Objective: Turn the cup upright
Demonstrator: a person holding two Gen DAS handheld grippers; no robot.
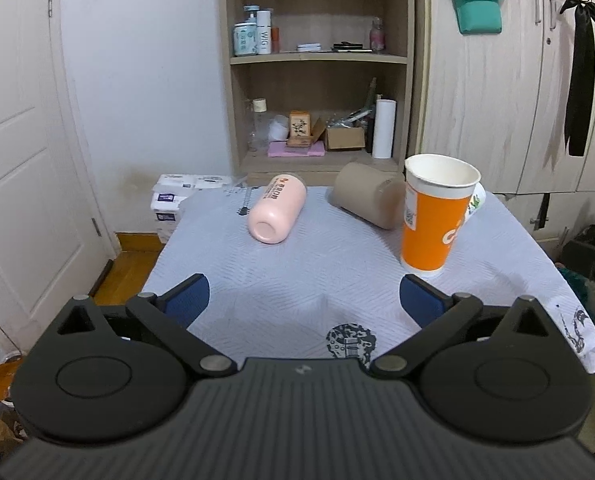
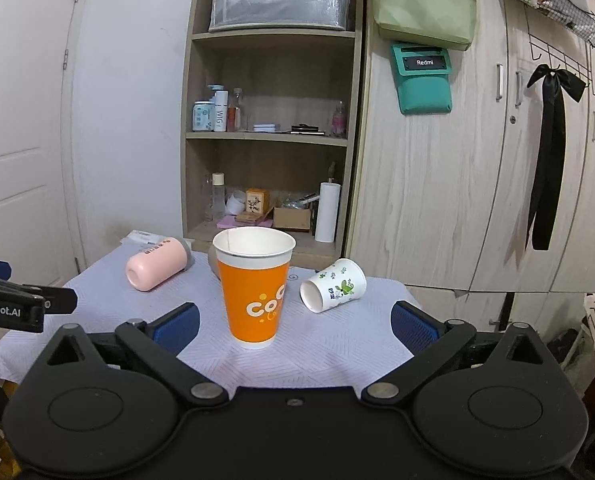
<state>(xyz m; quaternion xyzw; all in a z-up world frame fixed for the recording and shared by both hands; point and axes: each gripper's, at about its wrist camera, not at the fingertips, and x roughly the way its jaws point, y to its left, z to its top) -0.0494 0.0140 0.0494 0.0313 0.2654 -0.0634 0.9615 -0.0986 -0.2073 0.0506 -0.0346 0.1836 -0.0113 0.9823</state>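
Observation:
An orange paper cup [image 1: 433, 216] [image 2: 253, 288] stands upright on the cloth-covered table [image 1: 297, 264] [image 2: 337, 344]. A pink cup [image 1: 277, 213] [image 2: 157, 269] lies on its side at the far left. A brown cup [image 1: 367, 200] lies on its side behind the orange one, mostly hidden in the right wrist view. A white cup with green print [image 2: 333, 290] lies on its side to the right, barely showing in the left wrist view [image 1: 475, 202]. My left gripper [image 1: 303, 304] is open and empty. My right gripper [image 2: 295, 326] is open, empty, just in front of the orange cup.
A wooden shelf unit [image 1: 317, 60] [image 2: 269, 140] with bottles and boxes stands behind the table, a wardrobe [image 2: 477, 160] to its right, a white door [image 1: 17, 140] to the left. The left gripper's body [image 2: 17, 304] shows at the left edge of the right wrist view.

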